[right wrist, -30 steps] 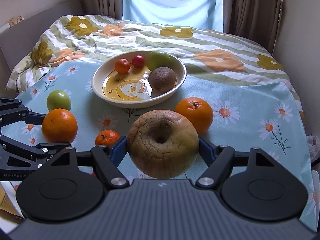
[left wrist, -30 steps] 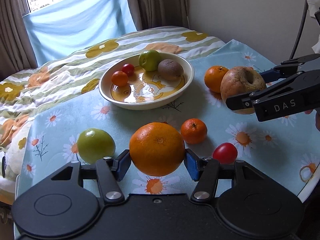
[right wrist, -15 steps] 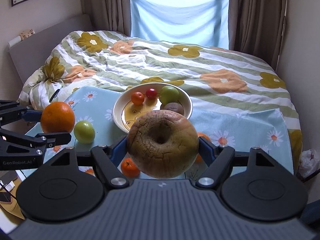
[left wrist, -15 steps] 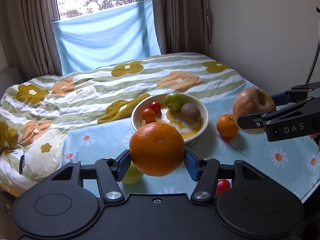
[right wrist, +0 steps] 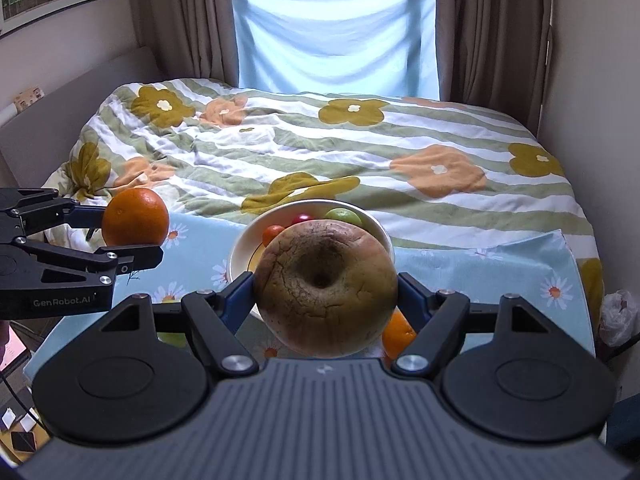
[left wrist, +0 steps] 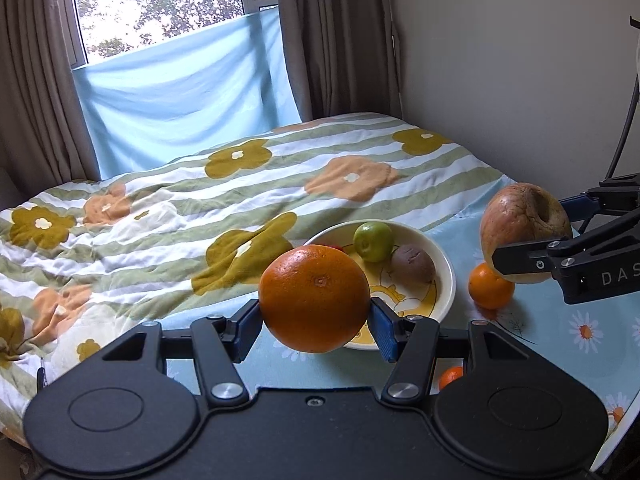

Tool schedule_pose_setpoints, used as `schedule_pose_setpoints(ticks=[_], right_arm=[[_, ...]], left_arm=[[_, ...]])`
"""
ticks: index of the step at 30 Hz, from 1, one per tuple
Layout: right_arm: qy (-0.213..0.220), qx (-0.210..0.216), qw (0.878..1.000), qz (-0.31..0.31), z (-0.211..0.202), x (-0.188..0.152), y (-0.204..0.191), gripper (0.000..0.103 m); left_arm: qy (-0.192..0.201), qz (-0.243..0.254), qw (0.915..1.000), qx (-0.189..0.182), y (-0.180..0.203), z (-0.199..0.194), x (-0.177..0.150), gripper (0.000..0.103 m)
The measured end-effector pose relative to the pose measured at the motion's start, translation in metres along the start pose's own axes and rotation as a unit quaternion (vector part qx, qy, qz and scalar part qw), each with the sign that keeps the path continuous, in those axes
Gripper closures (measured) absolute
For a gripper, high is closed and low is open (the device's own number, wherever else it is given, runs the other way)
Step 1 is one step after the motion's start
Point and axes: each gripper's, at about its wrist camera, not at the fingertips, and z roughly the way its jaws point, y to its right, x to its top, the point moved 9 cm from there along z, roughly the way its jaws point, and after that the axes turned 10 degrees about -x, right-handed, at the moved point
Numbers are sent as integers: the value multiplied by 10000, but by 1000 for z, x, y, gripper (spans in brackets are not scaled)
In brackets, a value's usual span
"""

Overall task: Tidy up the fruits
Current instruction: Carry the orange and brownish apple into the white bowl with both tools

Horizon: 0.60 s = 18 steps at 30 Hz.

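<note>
Carrying a big orange, the left gripper is clamped tight, up above the cloth beside the bowl. Green apple and kiwi are home already; a loose orange and mandarin wait outside. Right gripper squeezes the wrinkled apple. Bowl room looks tight; wall close on the right.

Home bedroom: quilted bed, curtained window.
</note>
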Motion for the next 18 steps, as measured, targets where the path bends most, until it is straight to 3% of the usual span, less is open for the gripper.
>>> schedule_pose_setpoints(ticks=[9,18], right_arm=[[-149,-468,9978,444,34,14,-9,13],[-349,-842,9932,729,60,12,-10,13]], left_arm=[[-411,308,9969,-595,-20,62,6,41],[-849,701,9885,-1041,-19,117,-3,41]])
